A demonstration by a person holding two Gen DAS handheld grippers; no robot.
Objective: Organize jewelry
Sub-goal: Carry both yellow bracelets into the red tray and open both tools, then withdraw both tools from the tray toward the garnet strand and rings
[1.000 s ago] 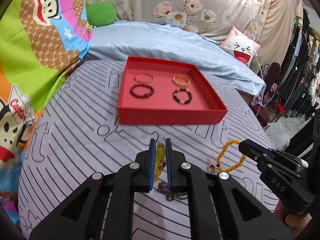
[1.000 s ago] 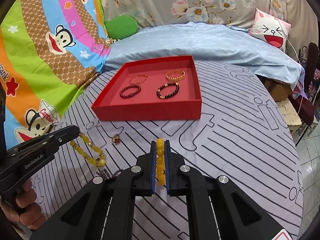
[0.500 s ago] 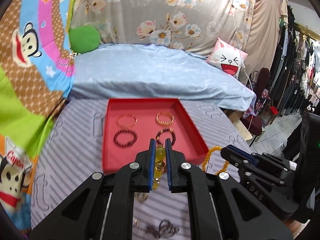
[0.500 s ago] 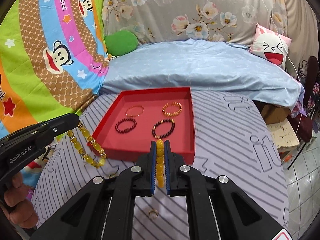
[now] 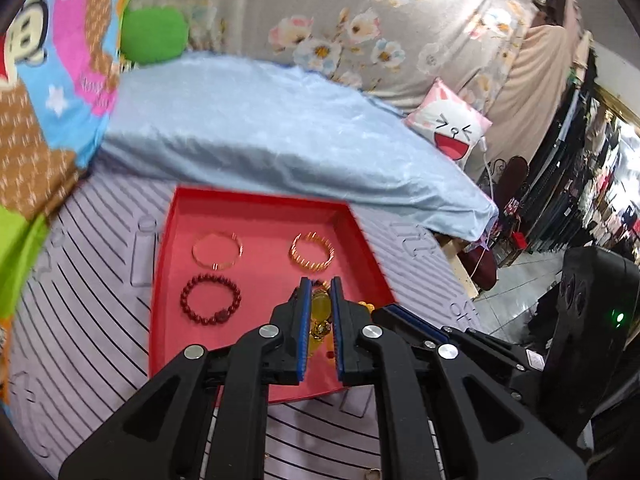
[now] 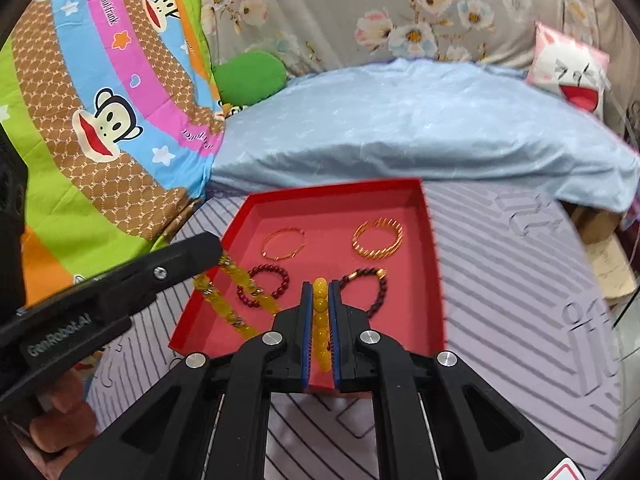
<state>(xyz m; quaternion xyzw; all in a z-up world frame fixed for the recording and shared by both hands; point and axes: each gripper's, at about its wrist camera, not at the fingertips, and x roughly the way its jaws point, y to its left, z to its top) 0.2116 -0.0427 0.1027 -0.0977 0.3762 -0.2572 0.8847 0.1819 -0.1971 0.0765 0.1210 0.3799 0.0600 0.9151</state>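
My left gripper point(image 5: 319, 285) is shut on a yellow bead strand with gold spacers point(image 5: 320, 312), held over the near right part of the red tray point(image 5: 162, 280). In the right wrist view that strand point(image 6: 228, 300) dangles from the left gripper point(image 6: 202, 250) across the tray's left wall. My right gripper point(image 6: 319, 286) is shut on a bracelet of round yellow beads point(image 6: 321, 320) above the tray's point(image 6: 436, 280) near edge. Inside lie a thin gold bangle point(image 6: 284, 244), a twisted gold bangle point(image 6: 377, 239), a dark red bead bracelet point(image 6: 264, 284) and a dark brown bead bracelet point(image 6: 368, 288).
The tray rests on a lilac striped mat point(image 6: 520, 300). Behind it lies pale blue bedding point(image 6: 400, 132) with a green cushion point(image 6: 250, 76) and a white cat pillow point(image 5: 452, 128). A cartoon monkey blanket point(image 6: 100, 128) fills the left. A small ring point(image 5: 372, 472) lies on the mat near me.
Both grippers have moved forward from the near part of the mat to over the tray's near side, each carrying its yellow beads. The tray now looks much closer.
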